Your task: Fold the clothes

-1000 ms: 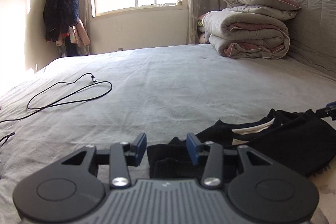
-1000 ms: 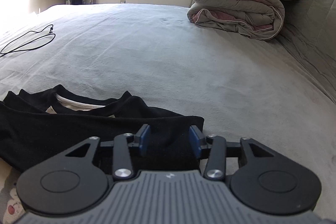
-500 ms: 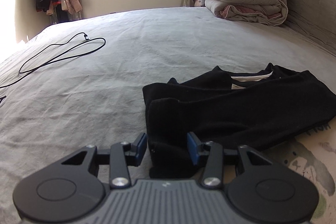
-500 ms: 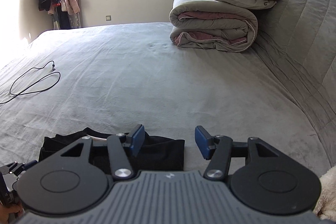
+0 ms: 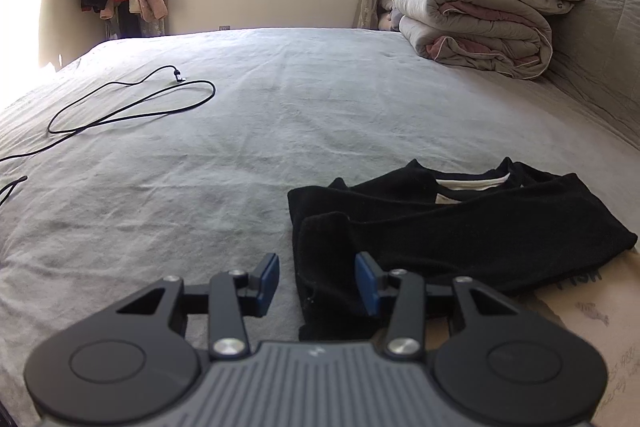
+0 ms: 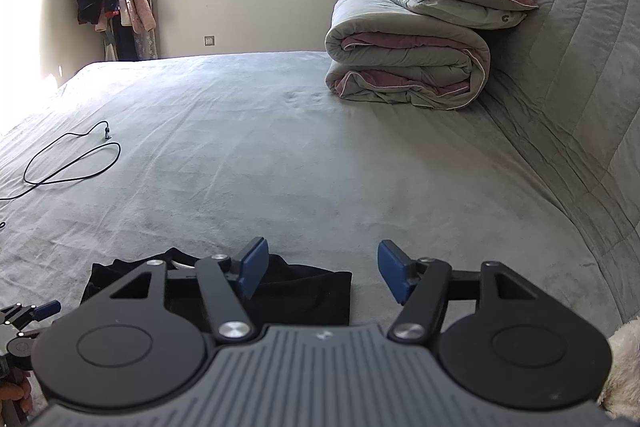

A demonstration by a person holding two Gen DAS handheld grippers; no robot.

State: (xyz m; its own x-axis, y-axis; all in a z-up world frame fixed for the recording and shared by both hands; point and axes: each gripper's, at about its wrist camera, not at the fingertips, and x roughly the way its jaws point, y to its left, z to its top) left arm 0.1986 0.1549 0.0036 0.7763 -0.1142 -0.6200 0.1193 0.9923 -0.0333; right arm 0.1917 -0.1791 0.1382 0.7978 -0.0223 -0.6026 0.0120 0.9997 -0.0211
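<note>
- Now black sweatshirt [image 5: 460,227] lies folded on the grey bed [image 5: 280,107].
- Left gripper [image 5: 316,277] half-open, empty, over its near-left corner.
- Right gripper [image 6: 320,271] opening, empty.
- Pinch corners together, squarely.

So the right gripper [image 6: 319,271] is way higher than a second ago: it sat low right over the folded black shirt [image 6: 304,291], now it looks down on it from above, and its jaws are opening with nothing between them. The left gripper [image 5: 316,283] (same jaw gap as before) has tipped down and slid left along the shirt [image 5: 452,227], so only the shirt's left edge lies in its gap now.
</note>
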